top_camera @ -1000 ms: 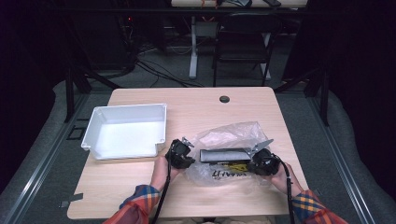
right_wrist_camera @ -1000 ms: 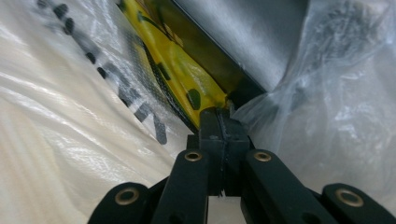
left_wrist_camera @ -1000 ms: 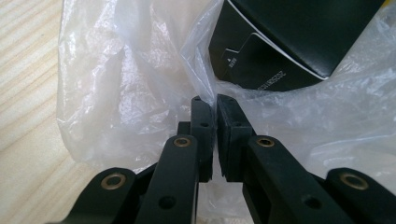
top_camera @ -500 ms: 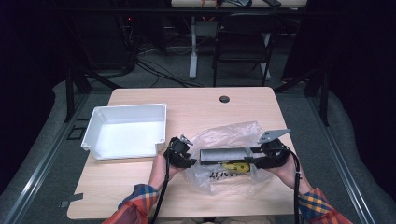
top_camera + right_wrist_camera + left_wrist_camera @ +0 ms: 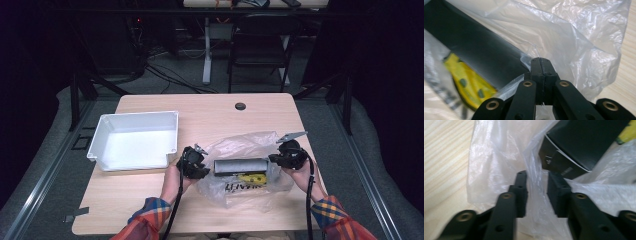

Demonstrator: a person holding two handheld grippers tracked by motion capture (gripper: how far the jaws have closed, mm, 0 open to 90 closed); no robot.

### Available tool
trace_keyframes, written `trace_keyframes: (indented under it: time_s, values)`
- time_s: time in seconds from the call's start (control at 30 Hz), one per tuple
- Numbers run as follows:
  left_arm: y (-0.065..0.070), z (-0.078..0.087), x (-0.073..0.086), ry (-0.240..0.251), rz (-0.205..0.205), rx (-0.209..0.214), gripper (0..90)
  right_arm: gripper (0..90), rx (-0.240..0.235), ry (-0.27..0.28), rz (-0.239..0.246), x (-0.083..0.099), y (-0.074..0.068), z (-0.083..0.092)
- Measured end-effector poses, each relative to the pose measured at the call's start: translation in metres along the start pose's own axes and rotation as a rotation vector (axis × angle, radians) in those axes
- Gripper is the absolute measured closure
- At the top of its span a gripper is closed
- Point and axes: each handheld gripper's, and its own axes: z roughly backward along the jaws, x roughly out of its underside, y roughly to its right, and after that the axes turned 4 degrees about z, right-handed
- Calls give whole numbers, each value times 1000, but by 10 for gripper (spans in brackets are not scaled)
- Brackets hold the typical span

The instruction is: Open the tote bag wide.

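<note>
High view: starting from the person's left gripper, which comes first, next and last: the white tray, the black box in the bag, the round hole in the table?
1. Black box, just right of the left gripper.
2. White tray, to its left.
3. Round hole, near the table's far edge.

Left gripper (image 5: 536,192) fingers parted; right gripper (image 5: 540,65) fingers pressed together.

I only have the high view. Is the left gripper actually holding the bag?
Observer: Not clamped. In the left gripper view the left gripper has its jaws apart, with a fold of the plastic bag running between them.
Operator: And the right?
Observer: The right gripper has its jaws closed together, pinching the film at the bag's edge.
Operator: What's inside the bag?
Observer: A long black box with a white edge line, and beside it a yellow packet with dark marks.
</note>
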Motion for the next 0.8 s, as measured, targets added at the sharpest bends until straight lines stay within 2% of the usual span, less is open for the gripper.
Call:
trace_keyframes:
  time_s: [0.1, 0.13, 0.2, 0.27, 0.4, 0.5, 0.57, 0.6, 0.7, 0.8]
  values:
    - [-3, -5, -4, 4, 8, -35, 772, 900, 55, -21, 7, -1, 3, -9]
    - [-3, -8, -5, 5, 8, -60, 778, 900, 65, -29, 6, -1, 5, -13]
    - [-4, -12, -8, -9, 7, -67, 785, 900, 108, -63, 28, 1, 9, -23]
    - [-4, -15, -8, -21, -9, -88, 790, 900, 130, -90, 26, 4, 13, -32]
    - [-1, -19, -7, -38, -52, -115, 786, 900, 165, -130, 76, 11, 13, -37]
    - [1, -17, -5, -49, -78, -111, 771, 900, 159, -140, 101, 16, 12, -33]
    - [1, -14, -2, -59, -89, -103, 750, 900, 140, -148, 127, 20, 10, -31]
    - [0, -13, -1, -70, -95, -98, 729, 900, 110, -160, 139, 22, 8, -30]
    - [-3, -2, 2, -77, -84, -75, 635, 900, 63, -161, 175, 25, 6, -24]
    - [-4, 13, 2, -71, -82, -60, 509, 858, 30, -128, 154, 26, 8, -17]
